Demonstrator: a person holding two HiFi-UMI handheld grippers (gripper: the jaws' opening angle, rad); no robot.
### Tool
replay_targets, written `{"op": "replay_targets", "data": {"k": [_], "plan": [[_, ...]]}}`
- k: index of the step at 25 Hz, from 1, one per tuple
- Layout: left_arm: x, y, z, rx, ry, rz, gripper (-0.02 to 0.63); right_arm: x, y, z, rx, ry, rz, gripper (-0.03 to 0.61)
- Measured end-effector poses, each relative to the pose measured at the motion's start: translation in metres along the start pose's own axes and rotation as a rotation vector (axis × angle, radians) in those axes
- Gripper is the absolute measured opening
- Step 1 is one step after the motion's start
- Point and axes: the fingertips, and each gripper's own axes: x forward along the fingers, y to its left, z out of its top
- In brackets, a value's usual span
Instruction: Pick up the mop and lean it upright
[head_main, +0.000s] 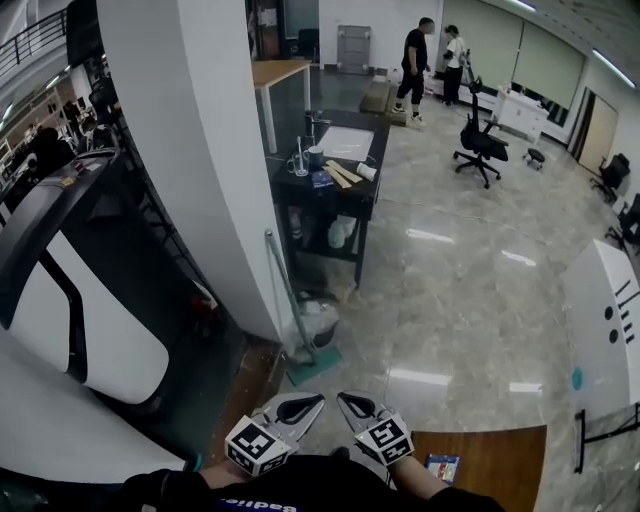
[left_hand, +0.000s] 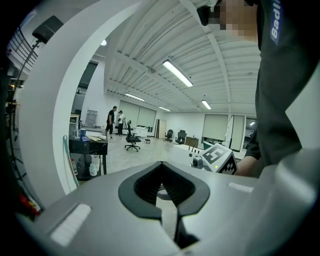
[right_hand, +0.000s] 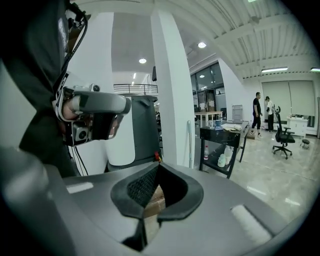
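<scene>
- leaning upright against the white pillar (head_main: 200, 150), the mop (head_main: 312, 365) stands at 12 o'clock from both grippers, head seemingly on the floor.
- left gripper (head_main: 314, 400) and right gripper (head_main: 345, 399): jaws closed together, holding nothing.

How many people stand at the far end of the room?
2: a person in black clothes and, beside them, a person in a white top; the white pillar may hide others.
</scene>
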Motion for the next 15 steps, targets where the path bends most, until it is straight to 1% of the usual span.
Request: {"op": "replay_targets", "data": {"k": [4, 6, 10, 15], "plan": [[-0.020, -0.009, 0.002, 0.012, -0.033, -0.025, 0.014, -0.012, 0.017, 0.008, -0.009, -0.012, -0.047, 0.005], [-0.037, -0.011, 0.000, 0.022, -0.054, -0.046, 0.014, -0.014, 0.031, 0.013, -0.033, -0.011, -0.077, 0.005], [-0.092, -0.009, -0.011, 0.023, -0.073, -0.068, 0.014, -0.011, 0.082, 0.019, -0.045, -0.010, -0.134, 0.005], [-0.168, -0.003, -0.032, -0.007, -0.114, -0.090, 0.014, -0.004, 0.151, 0.024, 0.000, -0.039, -0.216, 0.005]]}}
